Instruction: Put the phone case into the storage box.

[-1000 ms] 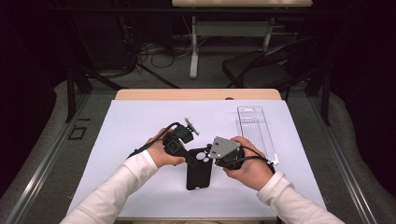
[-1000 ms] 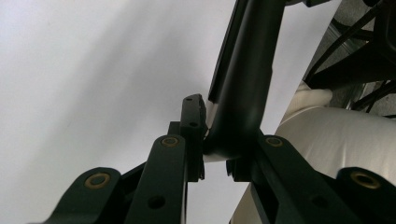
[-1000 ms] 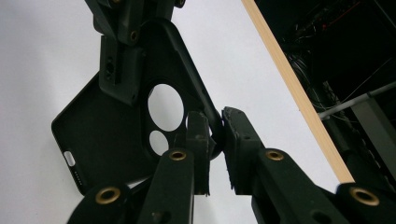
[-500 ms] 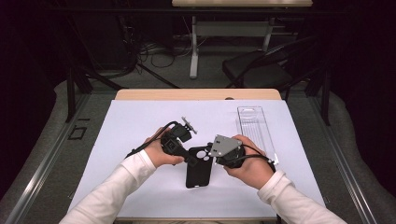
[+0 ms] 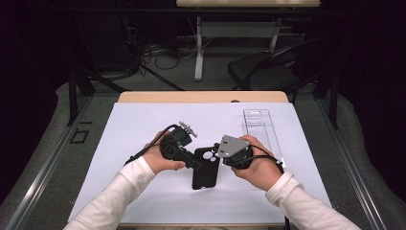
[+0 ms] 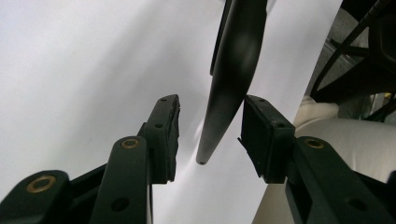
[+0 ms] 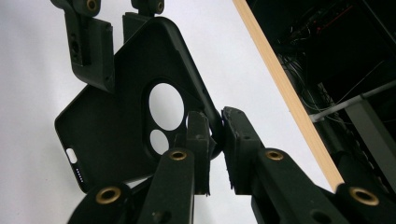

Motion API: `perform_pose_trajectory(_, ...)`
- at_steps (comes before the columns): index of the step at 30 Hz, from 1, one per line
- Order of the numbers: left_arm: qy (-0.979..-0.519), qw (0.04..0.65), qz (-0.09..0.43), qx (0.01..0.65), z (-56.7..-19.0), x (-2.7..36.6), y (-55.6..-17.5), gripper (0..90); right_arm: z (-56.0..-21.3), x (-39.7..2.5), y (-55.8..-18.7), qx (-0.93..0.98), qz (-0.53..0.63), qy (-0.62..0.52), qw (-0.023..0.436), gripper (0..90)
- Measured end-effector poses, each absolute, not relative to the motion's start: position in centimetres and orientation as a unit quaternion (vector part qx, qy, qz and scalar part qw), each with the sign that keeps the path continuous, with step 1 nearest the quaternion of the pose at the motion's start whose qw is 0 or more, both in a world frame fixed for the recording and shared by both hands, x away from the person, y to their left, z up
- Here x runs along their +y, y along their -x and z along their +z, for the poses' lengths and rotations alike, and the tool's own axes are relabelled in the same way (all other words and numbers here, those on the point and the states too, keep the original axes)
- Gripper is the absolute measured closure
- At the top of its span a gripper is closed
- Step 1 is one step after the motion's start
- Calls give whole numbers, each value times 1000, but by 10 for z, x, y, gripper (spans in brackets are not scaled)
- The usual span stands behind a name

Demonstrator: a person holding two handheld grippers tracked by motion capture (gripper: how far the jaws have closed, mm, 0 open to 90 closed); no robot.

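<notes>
the black phone case (image 5: pixel 206 168) hangs just above the white desk (image 5: pixel 143 124) between the two grippers, lifted so both can get at its rim. the right gripper (image 7: pixel 215 135) pinches the edge beside the camera cutout, jaws narrow on it, steadying the case. the left gripper (image 6: pixel 208 135) straddles the opposite edge, jaws wide, not yet closed, likely lining up for a second grip. a clear tray (image 5: pixel 261 127) lies beyond the right gripper.
</notes>
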State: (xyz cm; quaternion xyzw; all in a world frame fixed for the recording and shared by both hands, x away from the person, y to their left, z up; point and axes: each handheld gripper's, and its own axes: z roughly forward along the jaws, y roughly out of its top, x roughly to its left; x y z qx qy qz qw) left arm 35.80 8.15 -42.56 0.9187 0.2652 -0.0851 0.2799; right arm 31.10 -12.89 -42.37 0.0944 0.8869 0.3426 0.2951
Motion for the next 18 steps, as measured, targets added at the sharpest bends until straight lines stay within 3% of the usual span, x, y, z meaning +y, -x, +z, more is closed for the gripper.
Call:
perform_pose_trajectory(10,-914,315,-66,248,-428,87,-351,528,-418,-134,-312,881,349,-95,306,816)
perform_pose_trajectory(18,-901,345,-41,259,-437,95,-348,402,-413,-140,-312,878,352,-91,312,816)
